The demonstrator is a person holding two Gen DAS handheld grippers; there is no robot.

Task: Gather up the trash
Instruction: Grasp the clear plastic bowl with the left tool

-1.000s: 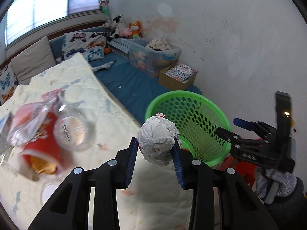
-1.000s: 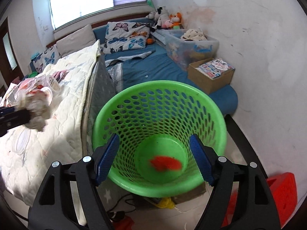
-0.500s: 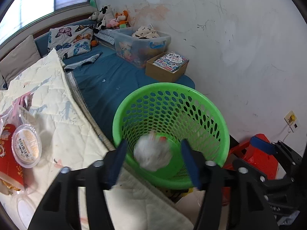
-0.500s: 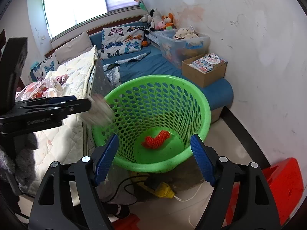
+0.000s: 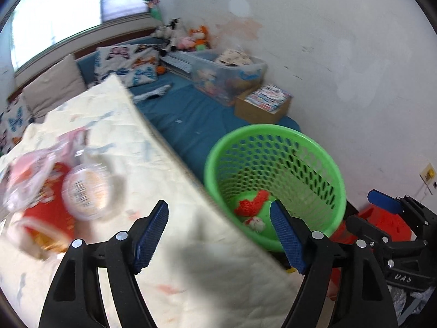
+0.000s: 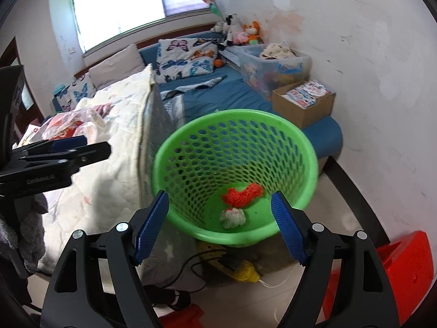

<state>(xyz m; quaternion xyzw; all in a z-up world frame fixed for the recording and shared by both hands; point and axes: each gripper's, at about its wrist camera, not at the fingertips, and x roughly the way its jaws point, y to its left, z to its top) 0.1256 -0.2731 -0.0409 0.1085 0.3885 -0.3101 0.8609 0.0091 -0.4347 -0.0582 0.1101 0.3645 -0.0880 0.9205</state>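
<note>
A green perforated basket (image 5: 314,147) (image 6: 306,142) stands on the floor beside the bed. In it lie a crumpled white paper ball (image 5: 255,222) (image 6: 232,217) and a red knitted scrap (image 5: 251,203) (image 6: 241,194). My left gripper (image 5: 218,232) is open and empty over the quilt edge, left of the basket. My right gripper (image 6: 220,218) is open and empty, just in front of the basket. On the quilt (image 5: 109,125) lie a round clear lid (image 5: 86,191), a red packet (image 5: 52,213) and a plastic wrapper (image 5: 32,172), all blurred.
A blue mattress (image 6: 218,95) holds butterfly pillows (image 6: 188,57), a clear storage bin (image 6: 273,65) and a cardboard box (image 6: 303,101). A yellow power strip with cables (image 6: 237,268) lies under the basket. A red plastic object (image 6: 404,273) sits at the right. The white wall is close behind.
My left gripper opened and let go of the paper ball, which fell into the green basket. The left gripper then swung back left over the quilt. The right gripper stayed open by the basket.
</note>
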